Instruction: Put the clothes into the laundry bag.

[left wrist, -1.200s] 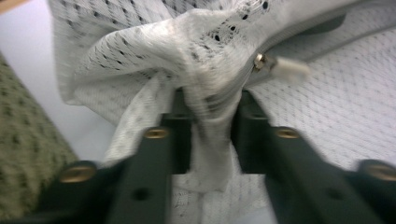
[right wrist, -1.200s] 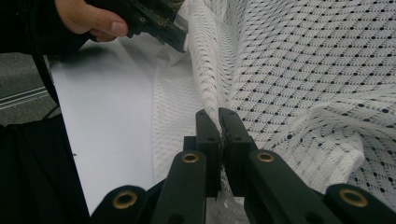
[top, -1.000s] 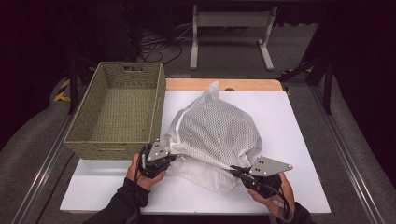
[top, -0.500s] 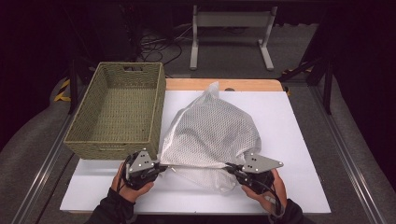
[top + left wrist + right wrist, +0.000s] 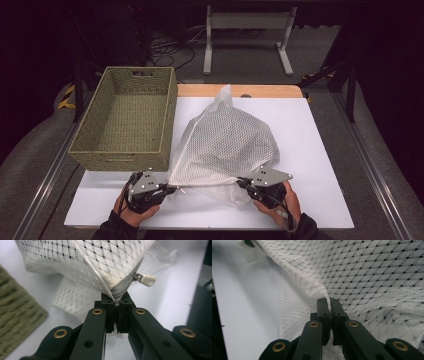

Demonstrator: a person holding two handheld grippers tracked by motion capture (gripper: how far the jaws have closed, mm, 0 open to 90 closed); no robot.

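Observation:
A white mesh laundry bag (image 5: 225,145) lies on the white table top (image 5: 310,150), its near edge pulled taut between my two grippers. My left gripper (image 5: 170,189) is shut on the bag's near left corner, pinching the zipper end (image 5: 117,293); the white zipper pull (image 5: 147,280) hangs just beyond the jaws. My right gripper (image 5: 244,183) is shut on the bag's near right edge, mesh (image 5: 372,272) folded between its jaws (image 5: 328,302). A hand holds each gripper at the table's front edge.
A woven green basket (image 5: 125,120), with nothing in it, stands on the table's left side, right beside the bag and just beyond my left gripper. A wooden board edge (image 5: 240,90) shows at the table's far side. A metal stand (image 5: 245,30) is on the floor behind.
Both grippers have drawn toward the table's front edge, the left one also moving left, away from the right. The bag's near edge has been stretched straight between them.

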